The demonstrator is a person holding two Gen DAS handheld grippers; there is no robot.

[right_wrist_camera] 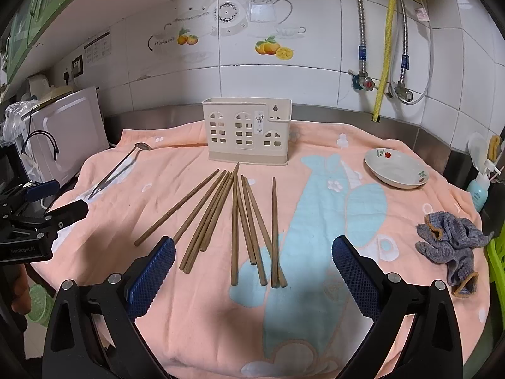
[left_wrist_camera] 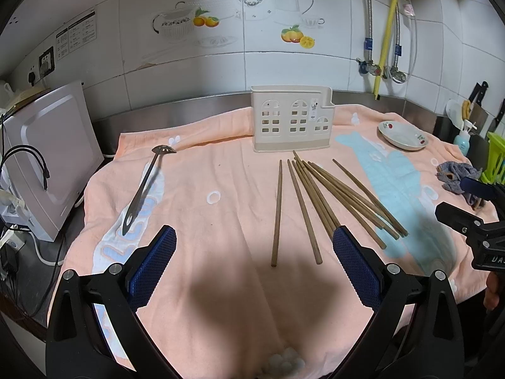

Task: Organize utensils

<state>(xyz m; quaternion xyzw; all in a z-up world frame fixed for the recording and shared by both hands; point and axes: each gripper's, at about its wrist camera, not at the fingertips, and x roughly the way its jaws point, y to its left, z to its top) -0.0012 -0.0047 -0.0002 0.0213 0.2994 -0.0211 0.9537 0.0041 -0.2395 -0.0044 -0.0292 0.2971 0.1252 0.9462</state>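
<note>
Ten wooden chopsticks [right_wrist_camera: 233,221] are being counted on the peach towel [right_wrist_camera: 315,284] in the right wrist view, fanned loosely with their tips converging toward twelve o'clock; where several overlap, the count is less certain. In the left wrist view the same chopsticks [left_wrist_camera: 315,195] are being seen spreading from twelve toward four o'clock. One cream utensil holder [right_wrist_camera: 247,131] with window-shaped cutouts is being shown standing upright at twelve o'clock, just beyond the chopstick tips; no utensil is being seen rising above its rim. One slotted metal spoon [left_wrist_camera: 143,186] is being shown lying alone at ten o'clock, well apart from the chopsticks. One white dish [right_wrist_camera: 396,169] is being seen at two o'clock, and one grey cloth [right_wrist_camera: 451,244] is being seen crumpled at three o'clock. One white appliance [left_wrist_camera: 47,158] is being shown beside the towel at nine o'clock.

The left gripper [left_wrist_camera: 254,262] is being held above the towel with its blue pads spread wide apart, nothing being gripped or touched; two chopstick ends are lying between its fingers in the view. The right gripper [right_wrist_camera: 252,271] is likewise being held wide apart and empty, the near ends of the chopsticks lying between its fingers.
</note>
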